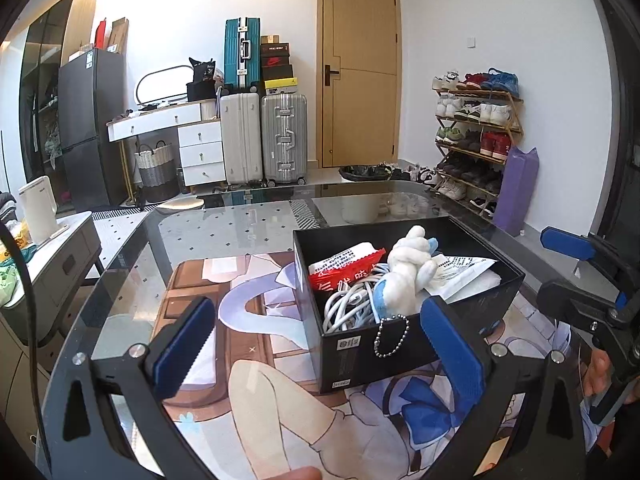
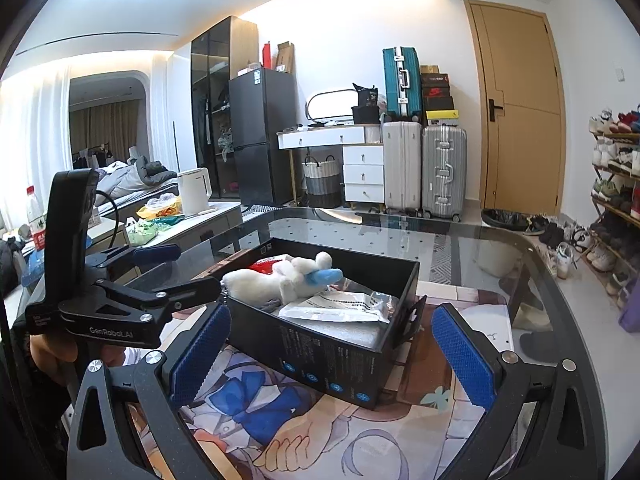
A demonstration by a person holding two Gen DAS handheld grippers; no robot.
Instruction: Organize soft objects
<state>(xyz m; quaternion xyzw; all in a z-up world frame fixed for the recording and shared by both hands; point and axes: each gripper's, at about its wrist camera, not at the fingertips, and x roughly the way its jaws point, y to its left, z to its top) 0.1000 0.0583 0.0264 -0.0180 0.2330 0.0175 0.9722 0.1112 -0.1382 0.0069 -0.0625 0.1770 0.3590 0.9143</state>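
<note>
white plush toy (image 2: 276, 280) lying in black box (image 2: 320, 354), long axis 9–3 o'clock, blue tip toward 3; left gripper (image 1: 320, 344) and right gripper (image 2: 332, 350) both released, empty.

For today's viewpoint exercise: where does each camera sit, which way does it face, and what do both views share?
Left wrist: on the left gripper, facing the black box and door; the right gripper and fingers show at right.
Right wrist: on the right gripper, facing the box; the left gripper shows at left.
Shared: box, plush toy, glass table, suitcases.

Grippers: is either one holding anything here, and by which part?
Nothing is held. The left gripper and right gripper are both open, near the black box.
</note>
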